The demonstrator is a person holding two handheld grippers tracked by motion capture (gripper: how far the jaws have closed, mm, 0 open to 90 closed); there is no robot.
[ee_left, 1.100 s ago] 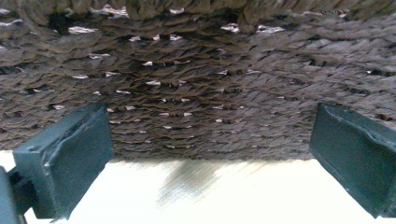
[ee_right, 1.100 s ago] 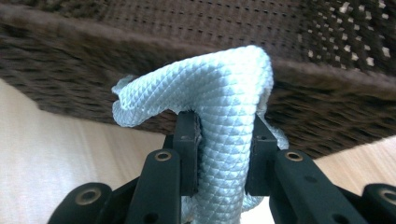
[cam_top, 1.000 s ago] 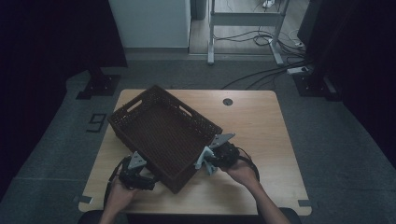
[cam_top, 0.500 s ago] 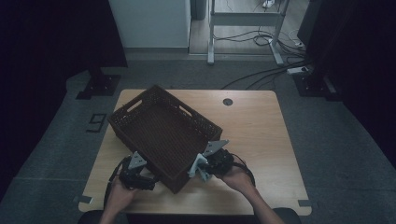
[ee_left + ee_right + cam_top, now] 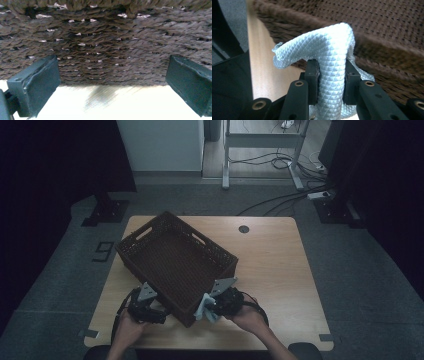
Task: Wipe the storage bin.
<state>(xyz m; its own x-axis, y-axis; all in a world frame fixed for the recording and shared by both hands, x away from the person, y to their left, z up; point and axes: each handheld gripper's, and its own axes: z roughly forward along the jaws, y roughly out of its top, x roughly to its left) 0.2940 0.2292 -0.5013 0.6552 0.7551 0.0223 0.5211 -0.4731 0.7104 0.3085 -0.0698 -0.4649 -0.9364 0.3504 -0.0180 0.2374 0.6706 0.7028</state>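
At about seven o'clock on the desk [image 5: 280,270], the left tool [image 5: 159,309] sits low with its jaws spread wide – nothing between them – facing the woven side wall of the brown basket [image 5: 175,260], which stands close in front of it in the left gripper view. The basket lies skewed across the desk's left half, one corner pointing toward eleven o'clock and its near corner toward six. Just right of that near corner, at roughly six o'clock on the desk, the right tool [image 5: 206,309] is clamped narrow on a pale blue cloth [image 5: 209,312] – in the right gripper view the quilted fabric [image 5: 332,72] bulges up between the two black pads and folds over toward the basket's rim, just beside the wicker. Whether the cloth touches the wicker I cannot tell.
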